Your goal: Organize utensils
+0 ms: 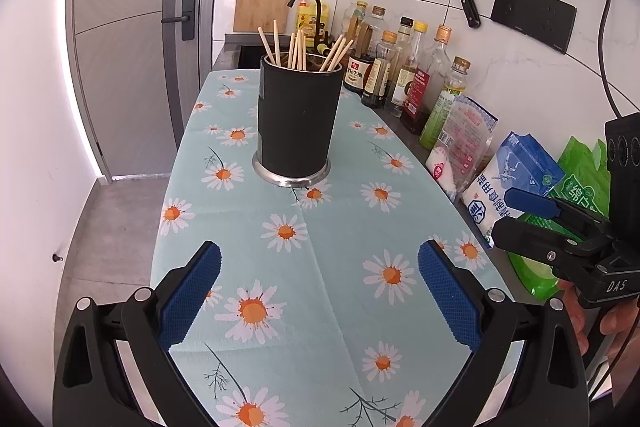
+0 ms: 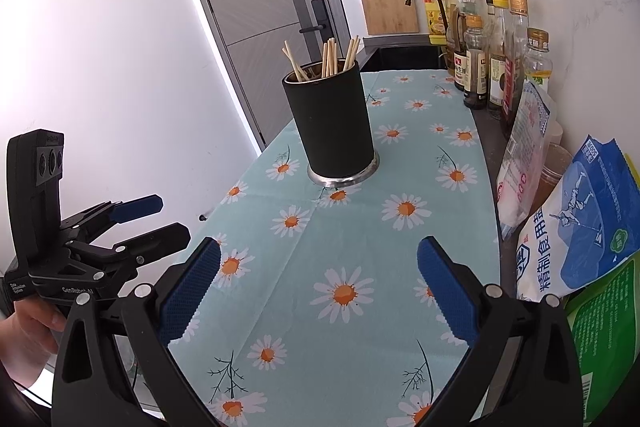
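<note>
The jaws of the left gripper (image 1: 319, 291) and right gripper (image 2: 319, 289) are spread wide and hold nothing, low over the daisy-print blue table (image 1: 332, 267). Farther back stands the round black metal cup (image 1: 298, 119) full of thin wooden chopsticks (image 1: 298, 53). The sorting looks done or not begun; any next move means reaching for the cup.

Chopsticks (image 1: 298, 49) stand in a black holder (image 1: 298, 119) beyond the wide-spread left tool (image 1: 319, 255).

- Holder (image 1: 298, 119): matt black sleeve, shiny metal base rim.
- Chopsticks (image 1: 298, 51): pale bare wood.
- Table cloth (image 1: 320, 247): smooth, daisy-printed, creased.
- Tongs pads (image 1: 192, 291): blue textured rubber, matt black plastic arms.
</note>
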